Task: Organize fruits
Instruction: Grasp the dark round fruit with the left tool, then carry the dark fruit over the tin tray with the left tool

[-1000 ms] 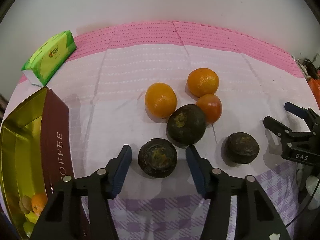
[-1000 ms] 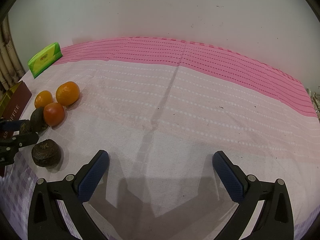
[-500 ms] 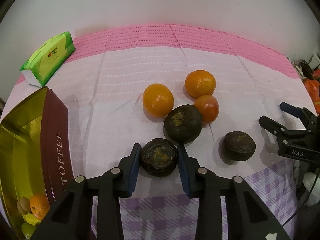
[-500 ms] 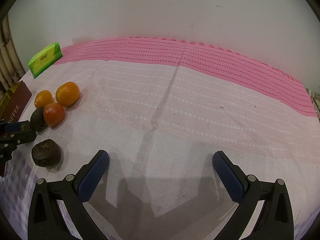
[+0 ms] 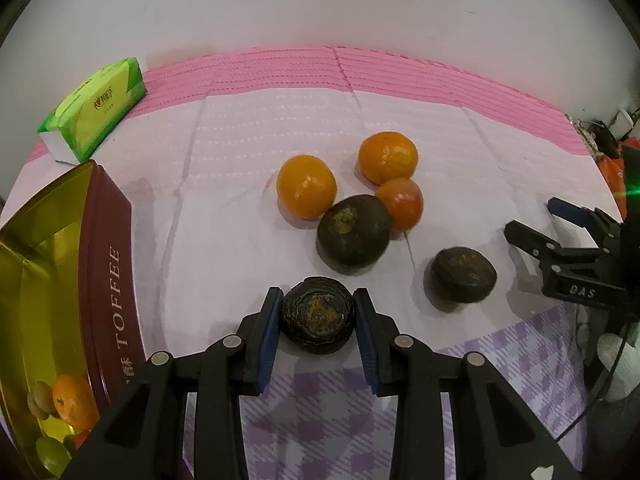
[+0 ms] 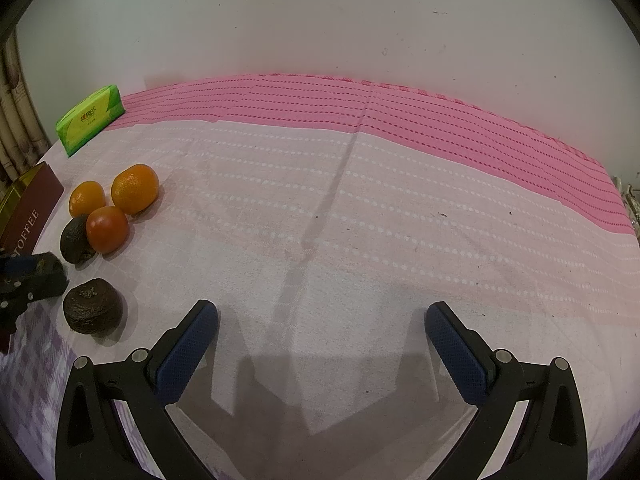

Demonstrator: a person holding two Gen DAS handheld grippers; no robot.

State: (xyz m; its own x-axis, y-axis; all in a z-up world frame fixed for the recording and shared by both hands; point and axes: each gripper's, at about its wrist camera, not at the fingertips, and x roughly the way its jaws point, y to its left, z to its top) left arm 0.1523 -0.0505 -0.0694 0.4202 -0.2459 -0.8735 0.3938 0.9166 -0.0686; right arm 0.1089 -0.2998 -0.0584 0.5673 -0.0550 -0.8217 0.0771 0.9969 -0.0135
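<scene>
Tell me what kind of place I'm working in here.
Probably a home table against a plain wall: a pink and white tablecloth covers it, a green tissue pack sits at the back, and a toffee tin serves as the fruit container.

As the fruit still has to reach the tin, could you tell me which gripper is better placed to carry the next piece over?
Left: the left gripper already clamps a dark wrinkled fruit, beside the gold toffee tin. The right gripper is open over bare cloth.

Black gripper [image 5: 318, 322] frames, blue-padded jaws (silver screws, "DAS" lettering)
</scene>
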